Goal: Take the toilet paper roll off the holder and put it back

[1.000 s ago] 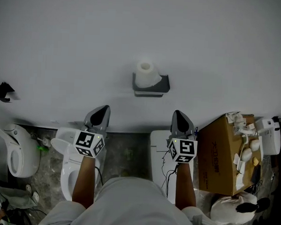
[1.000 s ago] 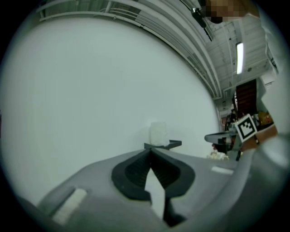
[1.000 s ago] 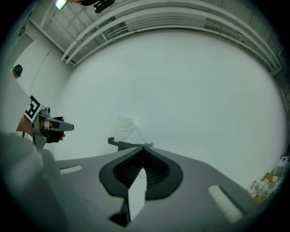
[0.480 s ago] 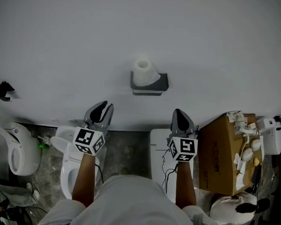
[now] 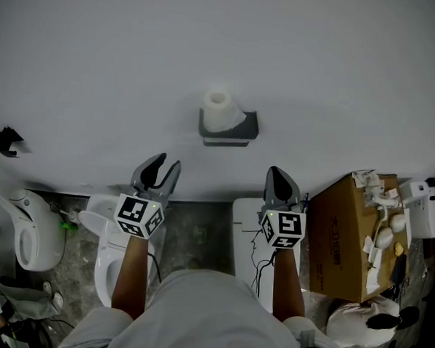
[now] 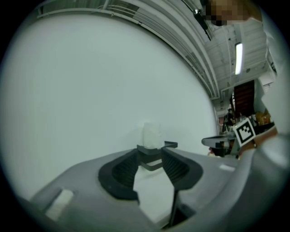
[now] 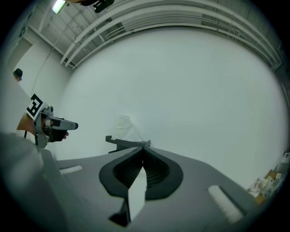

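Approach stage, both tools short of the target. Your left gripper [image 5: 159,167] has its jaws partly apart and opening, with nothing between them; in the left gripper view the gap frames the target, well ahead of the pads. Your right gripper [image 5: 280,179] has its jaws closed tip to tip and holds nothing.

The white toilet paper roll [image 5: 219,110] stands upright on the dark grey wall-mounted holder [image 5: 247,127], against the plain white wall [image 5: 339,74] and above both tools in the head view. It is well apart from either gripper.

Likely faults from this point:

- Gap too narrow. The roll looks broad against the present jaw opening. If you advance before the jaws are wide enough, a pad tip would strike the roll's face and push it instead of passing around it.
- Toppling. The roll appears to rest loose on the holder; whether anything pins it cannot be told. A sideways nudge could tip it off the edge, and the white toilet bowl [image 5: 110,248] and grey floor [image 5: 199,238] lie below.
- Crushing. Soft paper gives under the pads, so a hard squeeze could dent the roll or pinch only its outer layers, which might unwind when you lift.
- Catching the holder. A low approach could foul its raised front rim.
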`<state>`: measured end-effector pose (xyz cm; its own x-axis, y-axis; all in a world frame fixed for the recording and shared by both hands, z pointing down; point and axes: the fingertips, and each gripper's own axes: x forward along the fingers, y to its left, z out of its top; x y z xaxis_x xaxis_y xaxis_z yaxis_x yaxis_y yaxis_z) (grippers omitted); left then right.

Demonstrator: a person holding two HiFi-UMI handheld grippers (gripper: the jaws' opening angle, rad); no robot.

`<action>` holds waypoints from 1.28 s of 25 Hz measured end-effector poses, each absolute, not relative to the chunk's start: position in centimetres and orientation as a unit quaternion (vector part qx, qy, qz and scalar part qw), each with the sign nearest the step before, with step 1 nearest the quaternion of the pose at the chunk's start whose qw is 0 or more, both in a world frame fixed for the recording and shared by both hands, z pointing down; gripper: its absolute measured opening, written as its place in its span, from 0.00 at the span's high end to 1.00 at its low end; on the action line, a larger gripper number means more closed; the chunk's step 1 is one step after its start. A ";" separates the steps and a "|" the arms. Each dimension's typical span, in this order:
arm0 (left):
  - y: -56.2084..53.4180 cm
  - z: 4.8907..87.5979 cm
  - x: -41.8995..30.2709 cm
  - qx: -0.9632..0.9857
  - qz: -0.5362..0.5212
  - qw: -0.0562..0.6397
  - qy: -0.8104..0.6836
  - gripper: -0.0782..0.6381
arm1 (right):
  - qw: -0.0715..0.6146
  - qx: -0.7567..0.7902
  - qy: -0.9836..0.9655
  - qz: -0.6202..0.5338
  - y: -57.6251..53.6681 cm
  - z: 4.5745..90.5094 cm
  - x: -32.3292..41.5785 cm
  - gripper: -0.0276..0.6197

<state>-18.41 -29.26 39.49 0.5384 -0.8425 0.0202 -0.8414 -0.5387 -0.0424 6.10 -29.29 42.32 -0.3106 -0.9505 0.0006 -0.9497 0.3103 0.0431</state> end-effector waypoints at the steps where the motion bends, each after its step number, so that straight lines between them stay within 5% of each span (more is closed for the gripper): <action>1: -29.3 39.5 -18.3 -0.877 -0.019 0.014 0.479 0.67 | 0.012 0.587 -0.810 -0.017 -29.3 42.3 6.1 0.95; 32: -39.6 37.1 -10.3 -0.909 -0.028 0.022 0.416 0.55 | 0.009 0.581 -0.814 -0.007 -31.5 43.2 7.4 0.95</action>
